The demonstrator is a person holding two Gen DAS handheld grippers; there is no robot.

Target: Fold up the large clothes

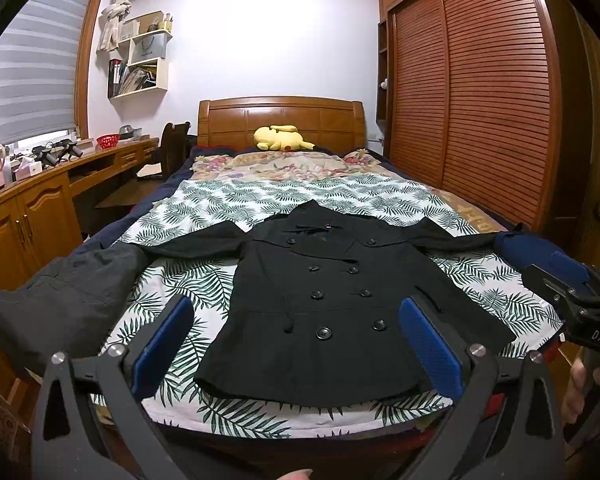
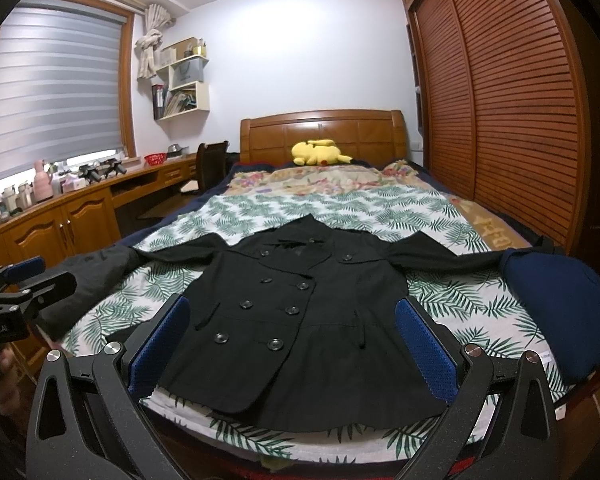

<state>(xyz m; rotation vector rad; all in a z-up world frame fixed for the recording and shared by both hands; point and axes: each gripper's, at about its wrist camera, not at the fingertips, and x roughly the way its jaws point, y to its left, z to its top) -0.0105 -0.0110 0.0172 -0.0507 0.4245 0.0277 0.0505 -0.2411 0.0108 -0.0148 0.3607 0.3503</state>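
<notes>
A black double-breasted coat [image 1: 320, 304] lies flat, front up, on the leaf-print sheet [image 1: 188, 280] at the foot of the bed, sleeves spread to both sides; it also shows in the right wrist view [image 2: 300, 328]. My left gripper [image 1: 296, 328] is open and empty, held above the coat's hem. My right gripper [image 2: 292, 332] is open and empty, also above the hem. The right gripper shows at the right edge of the left wrist view [image 1: 572, 292]; the left gripper shows at the left edge of the right wrist view [image 2: 24, 280].
A dark grey garment [image 1: 60, 292] lies at the bed's left edge and a navy garment [image 2: 560, 312] at the right edge. A yellow plush [image 1: 280, 138] sits by the headboard. A wooden desk [image 1: 40, 200] runs along the left; a slatted wardrobe [image 1: 480, 100] stands right.
</notes>
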